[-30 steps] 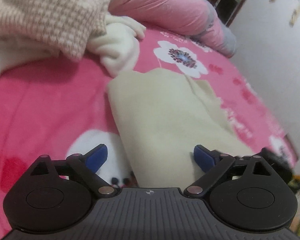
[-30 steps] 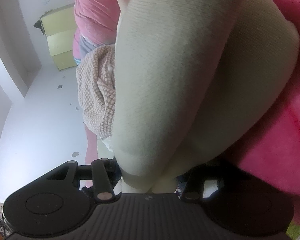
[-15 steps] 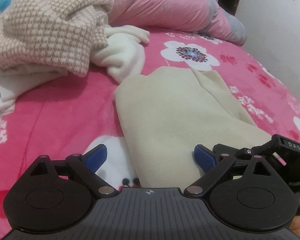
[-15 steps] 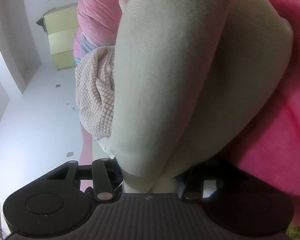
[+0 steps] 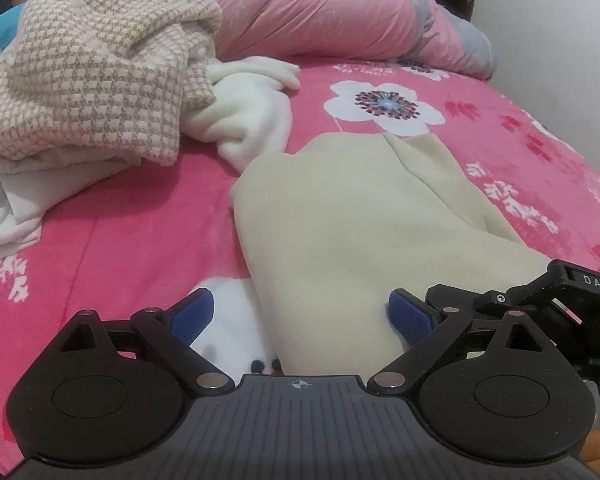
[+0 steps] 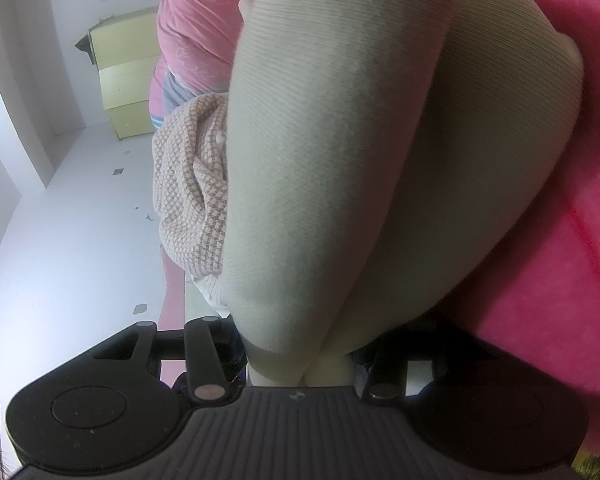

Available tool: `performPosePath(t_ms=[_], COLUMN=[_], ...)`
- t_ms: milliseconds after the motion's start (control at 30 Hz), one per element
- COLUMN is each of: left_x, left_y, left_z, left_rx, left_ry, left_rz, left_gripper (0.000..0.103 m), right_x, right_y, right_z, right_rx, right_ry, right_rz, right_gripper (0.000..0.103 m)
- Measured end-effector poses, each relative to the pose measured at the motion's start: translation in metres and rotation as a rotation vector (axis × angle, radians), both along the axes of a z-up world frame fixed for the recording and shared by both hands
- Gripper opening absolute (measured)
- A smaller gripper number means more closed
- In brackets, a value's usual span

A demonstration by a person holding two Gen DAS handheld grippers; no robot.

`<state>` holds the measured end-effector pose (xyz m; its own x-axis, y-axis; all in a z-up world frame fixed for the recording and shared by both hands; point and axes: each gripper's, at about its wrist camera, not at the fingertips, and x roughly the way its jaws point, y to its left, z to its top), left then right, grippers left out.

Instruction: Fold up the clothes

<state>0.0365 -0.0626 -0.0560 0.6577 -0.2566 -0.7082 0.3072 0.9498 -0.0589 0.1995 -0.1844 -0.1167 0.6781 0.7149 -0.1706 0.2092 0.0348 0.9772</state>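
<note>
A cream garment [image 5: 340, 216] lies folded lengthwise on the pink floral bedspread [image 5: 132, 240]. My left gripper [image 5: 300, 316] is open and hovers low over the garment's near end, one blue pad [image 5: 192, 316] over the bedspread and the other over the cloth. In the left wrist view my right gripper [image 5: 540, 304] sits at the garment's near right corner. Ribbed cream cloth [image 6: 340, 160] fills the right wrist view, and the right gripper [image 6: 300, 364] is shut on a bunched fold of it. The cloth hides the right gripper's pads.
A heap of unfolded clothes lies at the back left: a beige houndstooth knit [image 5: 100, 64], a white fleece piece [image 5: 248, 120] and white cloth [image 5: 16, 200]. A pink and grey duvet [image 5: 340, 12] lies along the bed's far side. A wall [image 5: 560, 40] borders the right.
The left wrist view has levelled out and pulled back slightly, and the right gripper has come into sight at its lower right. The right gripper's hold on the cloth is unchanged.
</note>
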Motion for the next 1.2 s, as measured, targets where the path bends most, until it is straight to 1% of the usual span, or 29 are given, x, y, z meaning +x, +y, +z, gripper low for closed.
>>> performPosePath(t_ms=[433, 567, 667, 733, 867, 967, 1000, 1033, 1133, 1200], left_x=[-0.003, -0.004, 0.001, 0.010, 0.029, 0.044, 0.048, 0.052, 0.061, 0.066], left_y=[-0.006, -0.004, 0.019, 0.044, 0.069, 0.087, 0.086, 0.083, 0.072, 0.064], left_z=[0.001, 0.002, -0.001, -0.011, -0.037, -0.057, -0.060, -0.063, -0.068, -0.070], left_rx=[0.034, 0.020, -0.135, -0.328, -0.625, -0.840, -0.867, -0.872, -0.869, -0.870], left_ry=[-0.016, -0.020, 0.034, 0.144, 0.332, 0.469, 0.489, 0.499, 0.525, 0.543], left_rz=[0.006, 0.008, 0.018, 0.040, 0.021, 0.007, 0.007, 0.000, -0.022, -0.045], left_gripper=[0.096, 0.096, 0.096, 0.096, 0.096, 0.096, 0.096, 0.096, 0.096, 0.097], right_x=[0.042, 0.055, 0.063, 0.067, 0.074, 0.085, 0.089, 0.092, 0.102, 0.111], right_y=[0.028, 0.037, 0.042, 0.044, 0.046, 0.052, 0.053, 0.053, 0.054, 0.057], right_z=[0.017, 0.022, 0.026, 0.027, 0.029, 0.032, 0.033, 0.034, 0.038, 0.043], right_rx=[0.004, 0.005, 0.013, 0.022, 0.052, 0.093, 0.106, 0.119, 0.151, 0.136], right_ry=[-0.007, -0.011, -0.012, -0.013, -0.012, -0.003, 0.001, 0.004, 0.005, -0.006], right_rz=[0.000, -0.004, -0.009, -0.013, -0.021, -0.029, -0.031, -0.032, -0.032, -0.023], right_gripper=[0.049, 0.049, 0.049, 0.049, 0.049, 0.049, 0.049, 0.050, 0.050, 0.050])
